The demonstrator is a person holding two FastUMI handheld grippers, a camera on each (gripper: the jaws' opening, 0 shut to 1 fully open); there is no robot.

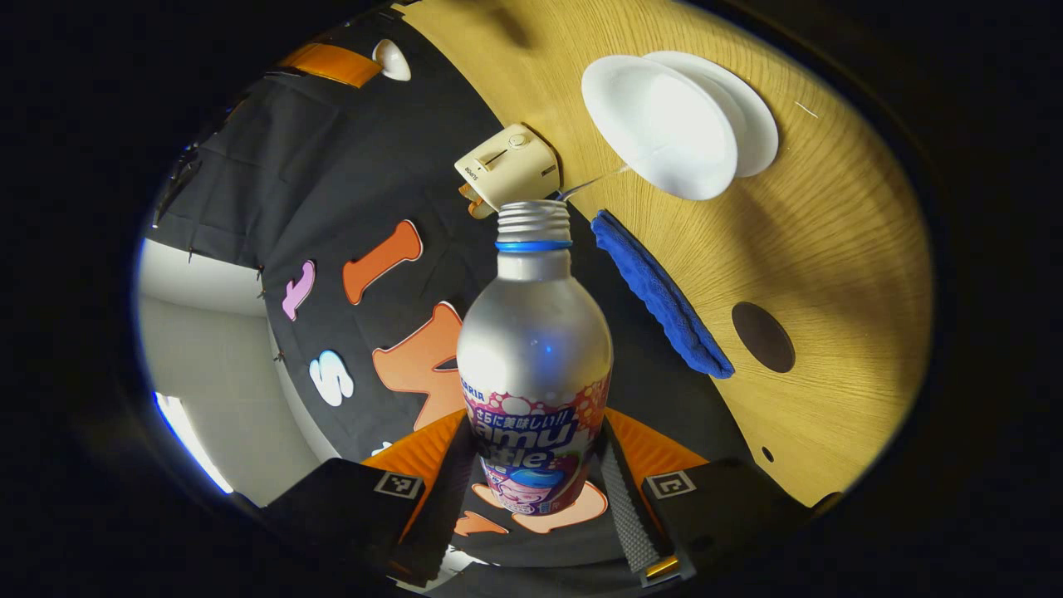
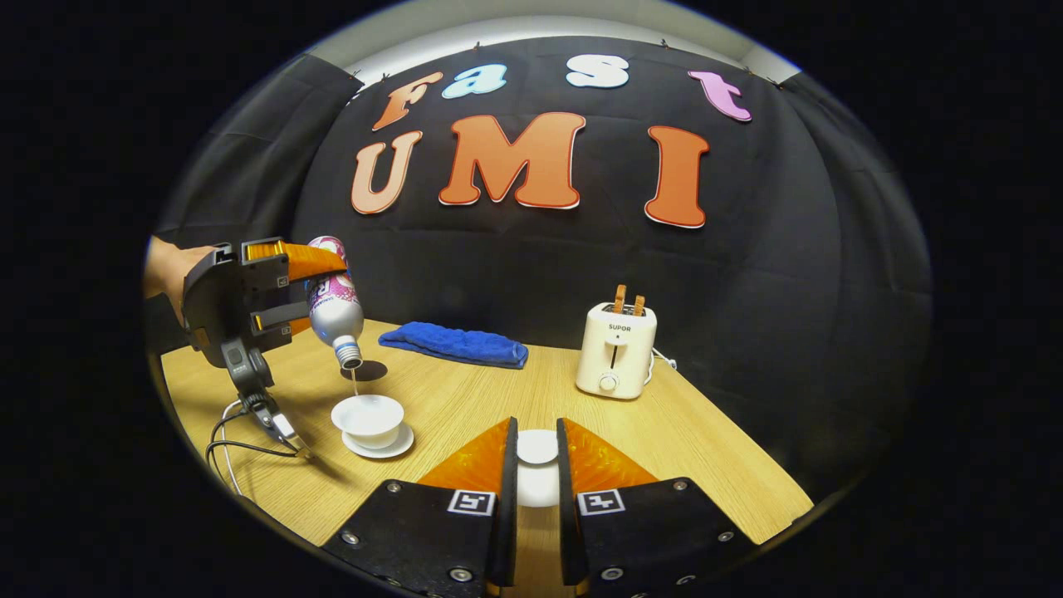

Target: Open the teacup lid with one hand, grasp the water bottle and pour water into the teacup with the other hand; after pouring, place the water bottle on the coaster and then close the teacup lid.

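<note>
Wooden tabletop [image 2: 465,407] carries our work. At left our left gripper [image 2: 278,286] clamps the tilted water bottle [image 2: 332,303], a thin stream falling into the open teacup [image 2: 368,415] on its saucer [image 2: 374,448]. Farther right, our right gripper [image 2: 537,465] pinches the teacup lid [image 2: 537,453].

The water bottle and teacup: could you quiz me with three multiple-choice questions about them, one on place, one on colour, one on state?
1. Where is the water bottle?
A. tilted above the teacup
B. lying on the blue cloth
C. standing on the toaster

2. What colour is the teacup?
A. red
B. white
C. green

3. What is the right gripper doing?
A. hanging open
B. holding the toaster
C. gripping the teacup lid

Answers: 1 A, the left gripper tips it, water streaming down. 2 B, cup and saucer are white. 3 C, both fingers press the lid.
</note>
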